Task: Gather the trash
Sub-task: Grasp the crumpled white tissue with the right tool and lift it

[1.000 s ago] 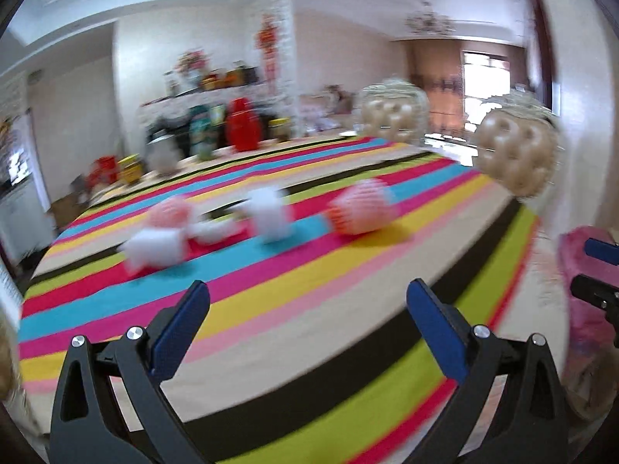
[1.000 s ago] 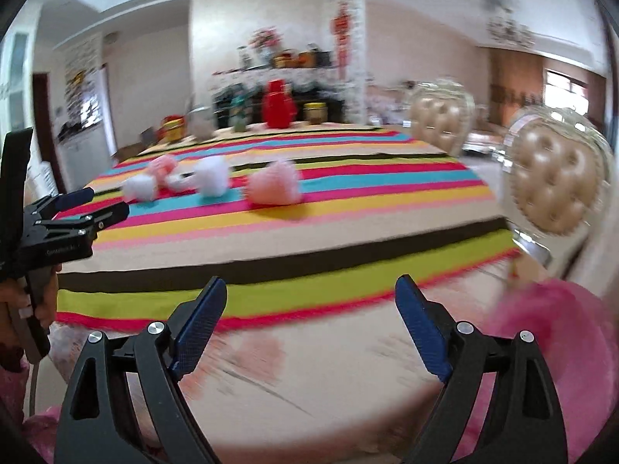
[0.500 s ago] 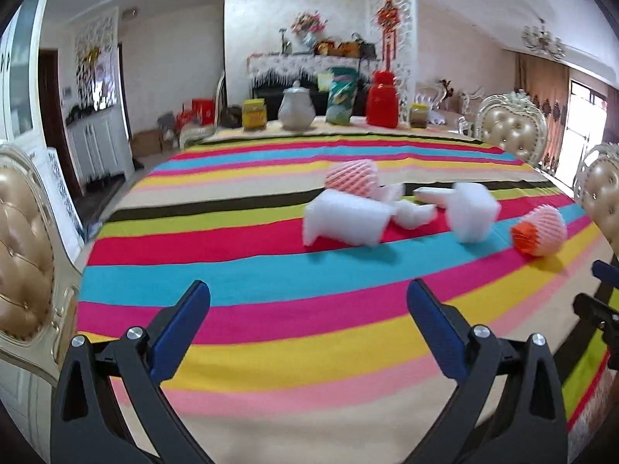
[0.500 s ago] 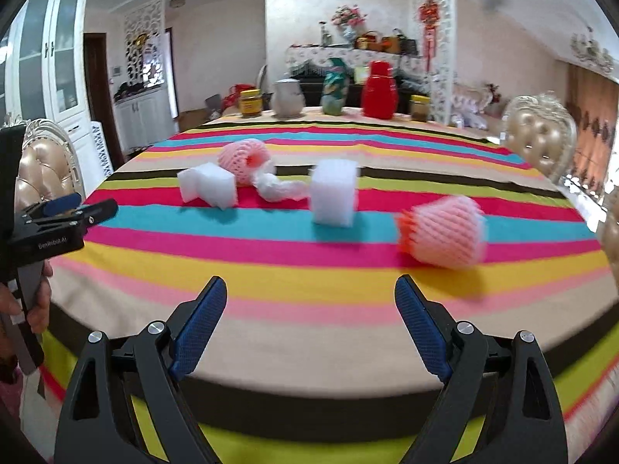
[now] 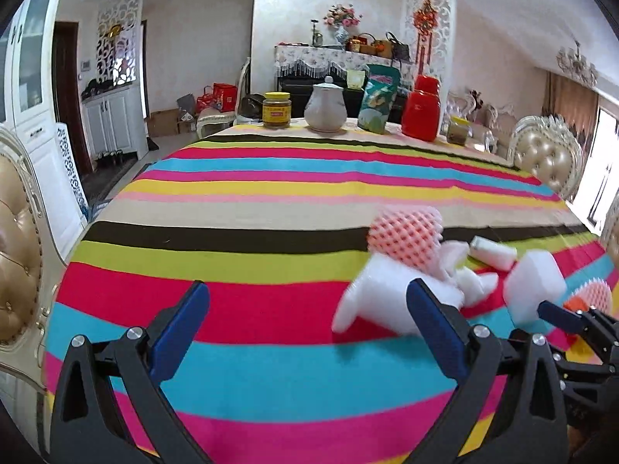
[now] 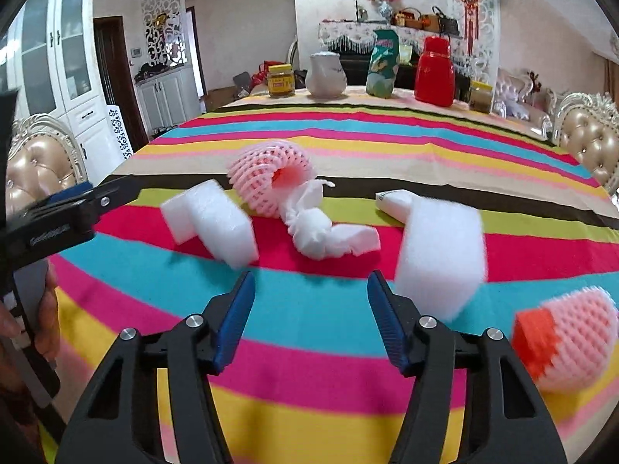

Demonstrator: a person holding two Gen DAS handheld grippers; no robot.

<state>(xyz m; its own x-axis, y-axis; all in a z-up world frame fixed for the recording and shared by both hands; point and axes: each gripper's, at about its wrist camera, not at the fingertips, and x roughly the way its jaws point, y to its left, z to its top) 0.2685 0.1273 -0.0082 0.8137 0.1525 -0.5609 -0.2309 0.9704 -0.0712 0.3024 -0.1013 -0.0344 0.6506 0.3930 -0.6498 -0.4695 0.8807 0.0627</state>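
Trash lies on the striped tablecloth [image 6: 309, 348]: a white foam block [image 6: 212, 224], a pink foam fruit net [image 6: 267, 178], crumpled white tissue [image 6: 321, 232], a small white tube [image 6: 394, 201], a taller white foam block [image 6: 441, 255] and a second pink net [image 6: 565, 344] at the right. My right gripper [image 6: 309, 309] is open and empty, just short of the tissue. My left gripper [image 5: 305, 328] is open and empty, its right finger in front of the foam block [image 5: 379, 301]; the first net [image 5: 406, 237] lies beyond it.
At the table's far edge stand a yellow-lidded jar [image 6: 280, 81], a white teapot [image 6: 327, 75], a green bag [image 6: 383, 63], a red flask [image 6: 435, 71] and a small jar [image 6: 481, 96]. Padded chairs stand at the left [image 5: 15, 251] and right [image 6: 592, 143].
Both grippers have swung toward the table and moved in over it; the trash now looks larger and closer. The right gripper's jaws have narrowed somewhat. Nothing has been grasped.
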